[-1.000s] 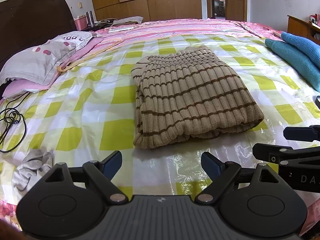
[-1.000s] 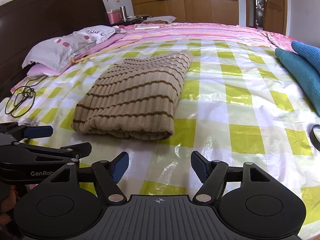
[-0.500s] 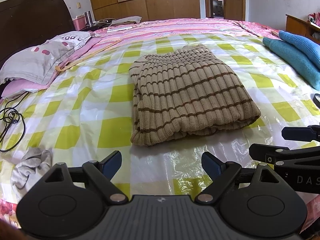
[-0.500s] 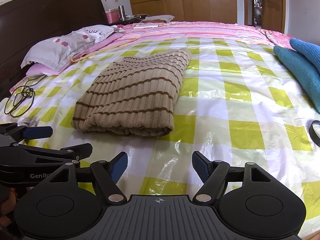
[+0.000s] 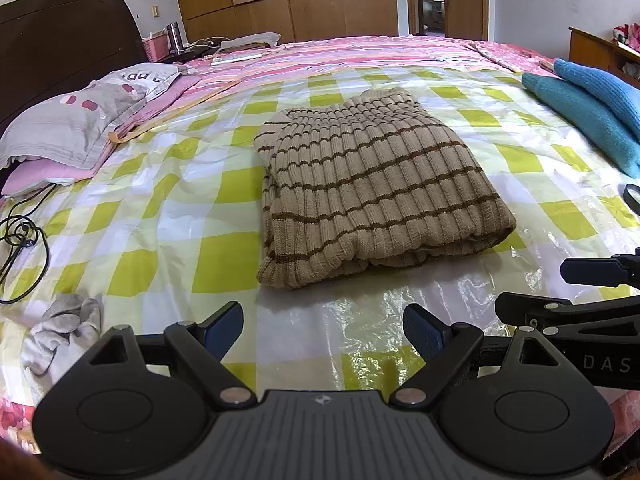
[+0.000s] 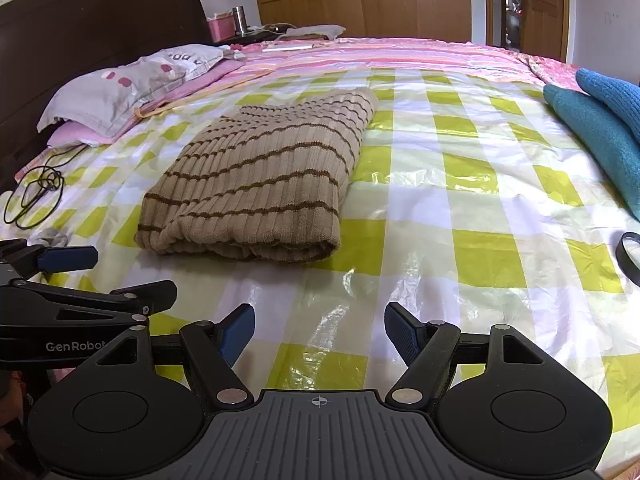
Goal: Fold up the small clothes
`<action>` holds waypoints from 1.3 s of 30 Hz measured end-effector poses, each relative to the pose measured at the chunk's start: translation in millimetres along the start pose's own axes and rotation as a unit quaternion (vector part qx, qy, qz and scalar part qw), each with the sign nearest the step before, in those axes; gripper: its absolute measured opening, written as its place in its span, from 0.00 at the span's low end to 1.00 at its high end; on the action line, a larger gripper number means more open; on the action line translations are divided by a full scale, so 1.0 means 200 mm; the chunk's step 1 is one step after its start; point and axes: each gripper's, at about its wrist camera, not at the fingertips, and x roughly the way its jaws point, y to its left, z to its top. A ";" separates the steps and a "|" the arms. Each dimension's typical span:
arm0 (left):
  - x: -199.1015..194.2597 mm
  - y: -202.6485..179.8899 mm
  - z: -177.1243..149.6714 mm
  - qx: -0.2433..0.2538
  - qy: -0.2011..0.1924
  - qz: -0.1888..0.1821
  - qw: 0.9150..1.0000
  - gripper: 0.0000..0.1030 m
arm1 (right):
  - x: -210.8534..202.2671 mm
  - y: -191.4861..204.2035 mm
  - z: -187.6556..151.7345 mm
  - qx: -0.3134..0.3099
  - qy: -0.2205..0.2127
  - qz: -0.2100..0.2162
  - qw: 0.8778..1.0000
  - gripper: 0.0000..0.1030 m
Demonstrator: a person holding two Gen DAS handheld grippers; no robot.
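A tan ribbed sweater with thin brown stripes (image 5: 372, 192) lies folded into a thick rectangle on the yellow-and-white checked plastic sheet (image 5: 168, 240) on the bed. It also shows in the right wrist view (image 6: 264, 176). My left gripper (image 5: 323, 330) is open and empty, hovering just short of the sweater's near edge. My right gripper (image 6: 319, 334) is open and empty, near the sheet's front edge, to the right of the sweater. Each gripper shows at the edge of the other's view.
Blue knitwear (image 5: 588, 108) lies at the right. A grey crumpled cloth (image 5: 60, 332) and a black cable (image 5: 24, 248) lie at the left. A grey pillow (image 5: 76, 120) sits by the dark headboard. A black ring (image 6: 630, 252) lies at the right edge.
Both grippers have drawn back slightly from the sweater and stayed open. The sweater has not moved.
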 end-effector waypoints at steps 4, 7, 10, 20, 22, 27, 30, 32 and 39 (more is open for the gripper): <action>0.00 0.00 0.00 0.000 0.002 -0.001 1.000 0.90 | 0.00 0.00 0.00 0.003 -0.001 0.000 1.000 0.71; 0.00 -0.01 0.00 0.002 0.002 0.000 1.000 0.90 | 0.00 0.00 0.00 0.006 -0.001 0.000 1.000 0.71; 0.00 -0.01 0.00 0.005 0.004 0.001 1.000 0.90 | 0.00 -0.01 -0.01 0.008 0.001 -0.001 1.000 0.71; 0.00 -0.01 -0.01 0.004 0.006 -0.001 1.000 0.89 | -0.01 -0.01 -0.01 0.009 0.002 0.000 1.000 0.71; 0.00 -0.01 -0.01 0.004 0.006 -0.001 1.000 0.89 | -0.01 -0.01 -0.01 0.009 0.002 0.000 1.000 0.71; 0.00 -0.01 -0.01 0.004 0.006 -0.001 1.000 0.89 | -0.01 -0.01 -0.01 0.010 0.001 0.000 1.000 0.71; 0.00 -0.02 -0.01 0.006 0.005 0.001 1.000 0.89 | -0.01 -0.01 -0.01 0.010 0.000 0.000 1.000 0.71; -0.01 -0.02 -0.01 0.007 0.004 0.001 1.000 0.89 | -0.01 -0.01 -0.01 0.011 0.000 0.001 1.000 0.71; -0.01 -0.02 -0.01 0.007 0.005 0.001 1.000 0.89 | -0.01 -0.01 -0.01 0.011 0.001 0.001 1.000 0.71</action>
